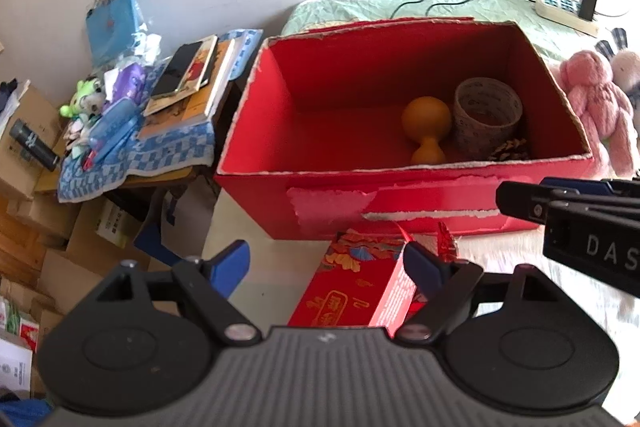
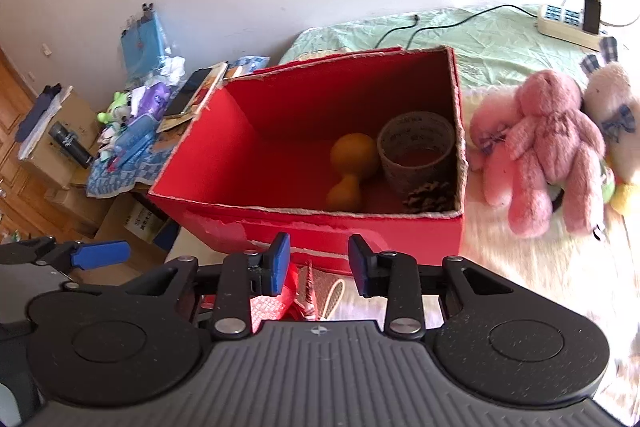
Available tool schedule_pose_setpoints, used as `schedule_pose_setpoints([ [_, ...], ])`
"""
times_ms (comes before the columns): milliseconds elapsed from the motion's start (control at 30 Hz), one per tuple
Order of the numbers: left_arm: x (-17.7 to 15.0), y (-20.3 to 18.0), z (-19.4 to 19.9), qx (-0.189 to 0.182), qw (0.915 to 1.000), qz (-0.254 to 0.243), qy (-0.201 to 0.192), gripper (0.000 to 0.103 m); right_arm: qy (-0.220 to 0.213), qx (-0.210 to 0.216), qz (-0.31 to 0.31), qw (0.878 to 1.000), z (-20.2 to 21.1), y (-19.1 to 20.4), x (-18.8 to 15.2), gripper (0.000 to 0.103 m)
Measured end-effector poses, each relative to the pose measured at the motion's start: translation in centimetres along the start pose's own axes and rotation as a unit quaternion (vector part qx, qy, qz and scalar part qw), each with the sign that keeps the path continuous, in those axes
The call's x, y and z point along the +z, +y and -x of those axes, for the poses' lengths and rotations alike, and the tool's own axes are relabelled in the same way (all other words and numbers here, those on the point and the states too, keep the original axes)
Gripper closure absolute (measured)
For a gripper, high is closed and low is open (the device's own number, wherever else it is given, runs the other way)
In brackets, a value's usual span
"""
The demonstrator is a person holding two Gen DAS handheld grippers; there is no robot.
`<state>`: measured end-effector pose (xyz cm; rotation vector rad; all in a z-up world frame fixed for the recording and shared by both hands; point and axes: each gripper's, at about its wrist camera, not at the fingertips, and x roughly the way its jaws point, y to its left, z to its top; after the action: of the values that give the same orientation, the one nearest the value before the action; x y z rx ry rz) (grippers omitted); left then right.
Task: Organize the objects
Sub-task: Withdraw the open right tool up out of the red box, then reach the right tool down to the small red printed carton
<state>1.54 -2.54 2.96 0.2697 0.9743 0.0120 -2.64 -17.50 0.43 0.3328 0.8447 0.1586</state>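
Note:
A big red cardboard box stands open on the bed. Inside it, at the right end, lie an orange gourd, a roll of tape and a pine cone. In front of the box lies a small red printed carton. My left gripper is open above it, with its right finger beside the carton's right edge. My right gripper hangs open just before the big box's front wall, with nothing between its fingers.
Pink and cream plush toys lie on the bed to the right of the box. A power strip with cables sits at the back. To the left, a cluttered side table holds books and a phone, above stacked cardboard boxes.

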Motion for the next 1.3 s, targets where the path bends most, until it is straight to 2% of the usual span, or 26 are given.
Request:
schedule_pose_setpoints([
  [300,-1.1,1.4,-0.7,-0.026,0.999,-0.036,0.003,0.017,-0.01,-0.044,-0.04,0.998,-0.3,1.0,-2.0,0.066],
  [500,-2.4,2.7,-1.4,-0.047,0.9977,-0.048,0.006,0.014,-0.002,-0.068,-0.071,0.995,-0.8,1.6,-3.7,0.061],
  [733,-3.5,3.4,-1.8,-0.068,0.9964,-0.051,0.007,0.007,0.006,-0.1,-0.081,0.992,-0.6,2.3,-5.3,0.06],
  [967,-4.0,3.8,-2.1,-0.073,0.9959,-0.053,0.012,0.007,0.025,-0.105,-0.093,0.99,-0.7,2.2,-6.5,0.056],
  [1300,-3.9,4.4,-2.1,-0.066,0.9962,-0.057,0.007,0.007,0.023,-0.095,-0.095,0.991,-0.2,1.3,-7.2,0.056],
])
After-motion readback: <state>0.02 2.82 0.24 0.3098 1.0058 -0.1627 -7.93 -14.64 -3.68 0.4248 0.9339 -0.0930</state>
